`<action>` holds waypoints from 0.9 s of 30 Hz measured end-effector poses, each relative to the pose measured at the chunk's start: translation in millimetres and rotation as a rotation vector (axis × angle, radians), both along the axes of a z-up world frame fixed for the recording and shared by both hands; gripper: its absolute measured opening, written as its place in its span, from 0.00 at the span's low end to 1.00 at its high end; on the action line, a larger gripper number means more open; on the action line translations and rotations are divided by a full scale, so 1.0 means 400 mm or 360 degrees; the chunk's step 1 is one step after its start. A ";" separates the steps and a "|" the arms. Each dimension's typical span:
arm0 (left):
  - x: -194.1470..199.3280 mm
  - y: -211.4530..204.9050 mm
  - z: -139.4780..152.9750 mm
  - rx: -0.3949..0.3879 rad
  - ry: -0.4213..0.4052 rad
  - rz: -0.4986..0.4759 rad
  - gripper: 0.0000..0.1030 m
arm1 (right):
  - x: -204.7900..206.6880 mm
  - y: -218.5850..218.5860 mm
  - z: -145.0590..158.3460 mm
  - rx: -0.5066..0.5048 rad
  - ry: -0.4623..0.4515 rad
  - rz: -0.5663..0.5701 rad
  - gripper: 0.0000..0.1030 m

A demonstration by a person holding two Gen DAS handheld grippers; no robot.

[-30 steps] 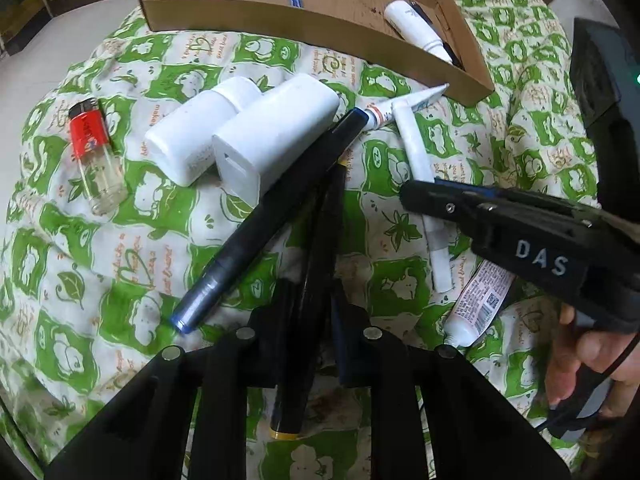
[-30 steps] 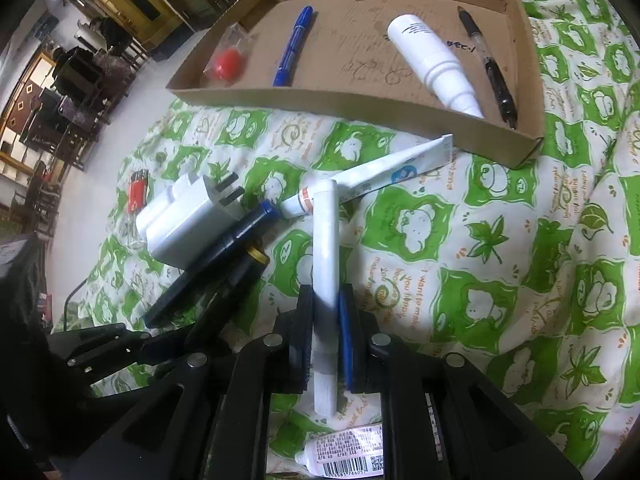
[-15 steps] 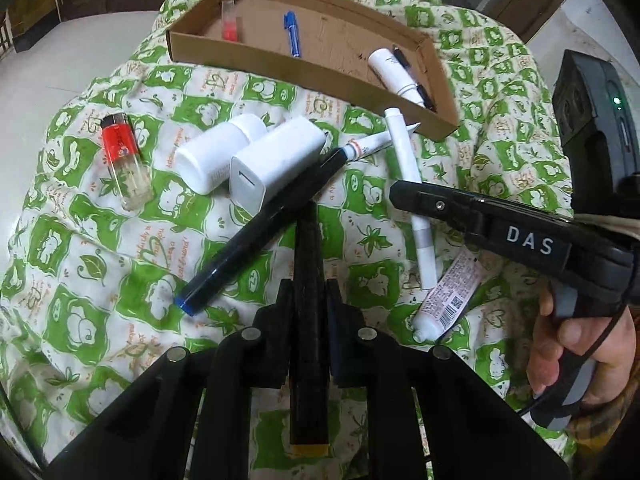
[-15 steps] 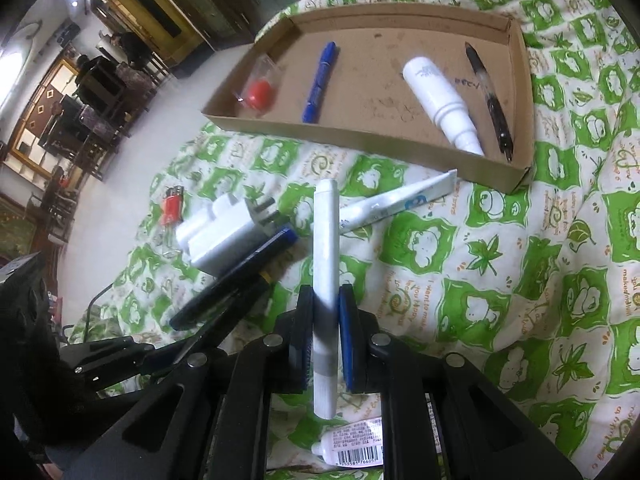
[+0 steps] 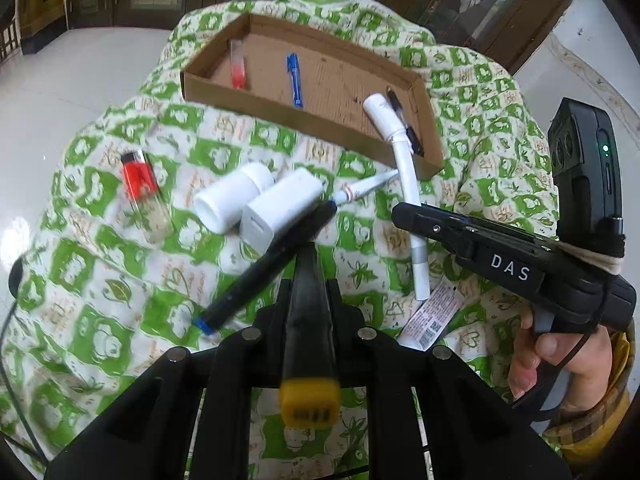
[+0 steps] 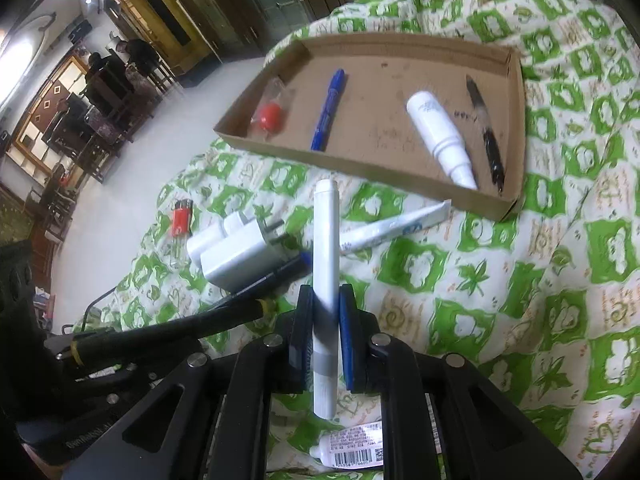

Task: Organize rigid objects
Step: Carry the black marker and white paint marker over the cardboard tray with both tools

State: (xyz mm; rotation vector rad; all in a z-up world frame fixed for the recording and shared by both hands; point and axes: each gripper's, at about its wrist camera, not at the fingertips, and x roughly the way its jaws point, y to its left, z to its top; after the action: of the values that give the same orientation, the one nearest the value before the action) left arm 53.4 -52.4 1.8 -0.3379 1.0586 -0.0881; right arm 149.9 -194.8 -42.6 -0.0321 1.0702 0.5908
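Both grippers raised over the green-and-white patterned cloth point(image 6: 500, 280). Left gripper point(image 5: 308, 300) clamped on black marker with yellow end cap point(image 5: 310, 344), pointing forward. Right gripper point(image 6: 326, 320) clamped on white cylindrical pen point(image 6: 326, 240), tip toward shallow brown cardboard tray point(image 6: 360, 160) ahead.

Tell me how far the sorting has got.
Done: four items lie in the cardboard tray. In hand: left gripper clamps a black pen; right gripper clamps a white pen. Left on the cloth: lighter, bottle, charger, dark marker, two tubes.
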 end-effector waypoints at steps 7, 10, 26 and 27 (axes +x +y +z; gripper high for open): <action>0.022 -0.005 0.040 -0.0019 -0.0075 0.0016 0.12 | 0.004 -0.015 0.055 0.0085 -0.0082 -0.0010 0.11; 0.034 -0.015 0.055 -0.0018 -0.0101 -0.0002 0.12 | 0.013 -0.028 0.067 0.0132 -0.0084 -0.0031 0.11; 0.109 -0.009 0.134 -0.0039 -0.0202 0.0004 0.12 | 0.082 -0.129 0.142 0.0257 -0.0188 -0.0171 0.11; 0.115 -0.009 0.136 -0.0042 -0.0207 0.0004 0.12 | 0.086 -0.138 0.145 0.0263 -0.0192 -0.0177 0.11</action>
State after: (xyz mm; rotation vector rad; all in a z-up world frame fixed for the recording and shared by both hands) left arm 99.3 -55.9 56.1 -0.3524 0.9288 -0.1203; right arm 184.2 -250.1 15.4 0.1334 0.8974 0.5677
